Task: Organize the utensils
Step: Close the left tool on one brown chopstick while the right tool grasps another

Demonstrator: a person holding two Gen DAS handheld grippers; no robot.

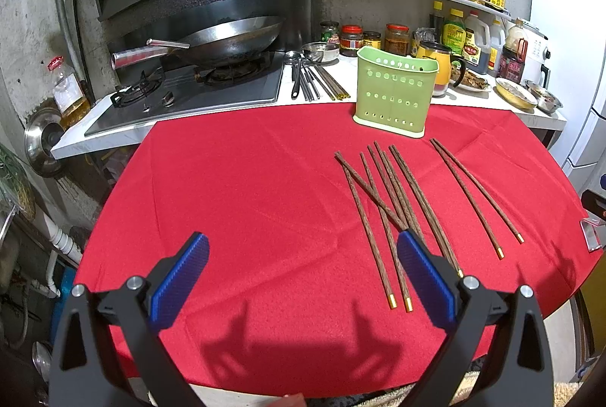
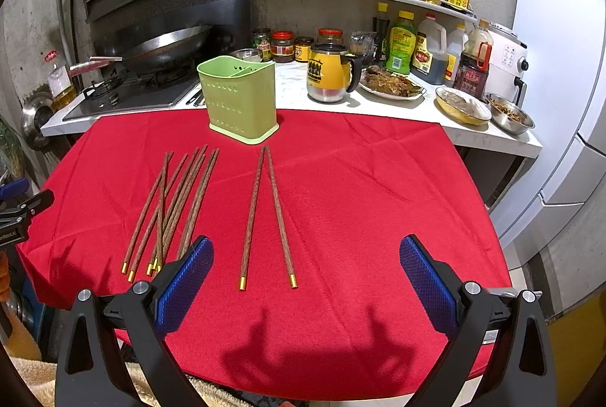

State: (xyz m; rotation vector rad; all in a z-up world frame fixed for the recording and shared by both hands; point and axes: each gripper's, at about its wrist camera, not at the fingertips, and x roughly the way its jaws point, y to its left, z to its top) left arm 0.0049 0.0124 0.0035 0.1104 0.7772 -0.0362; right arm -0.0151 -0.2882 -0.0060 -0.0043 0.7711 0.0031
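Both jaws wide, empty: left gripper (image 1: pixel 303 248), right gripper (image 2: pixel 306 250) above red tablecloth (image 2: pixel 360 180); chopsticks (image 2: pixel 265 214) near green utensil holder (image 2: pixel 240 100).

Right gripper (image 2: pixel 306 248) jaws wide apart above two chopsticks (image 2: pixel 265 214); green holder (image 2: pixel 240 100) at the surface's far edge, seemingly empty.

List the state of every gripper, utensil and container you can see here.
Left gripper: open, empty, above the red tablecloth.
Right gripper: open, empty.
Green perforated plastic utensil holder: upright, looks empty.
Pile of brown wooden chopsticks: flat, crossing each other.
Separate pair of brown wooden chopsticks: flat, tips meeting near the holder.
Yellow lidded mug: upright, closed.
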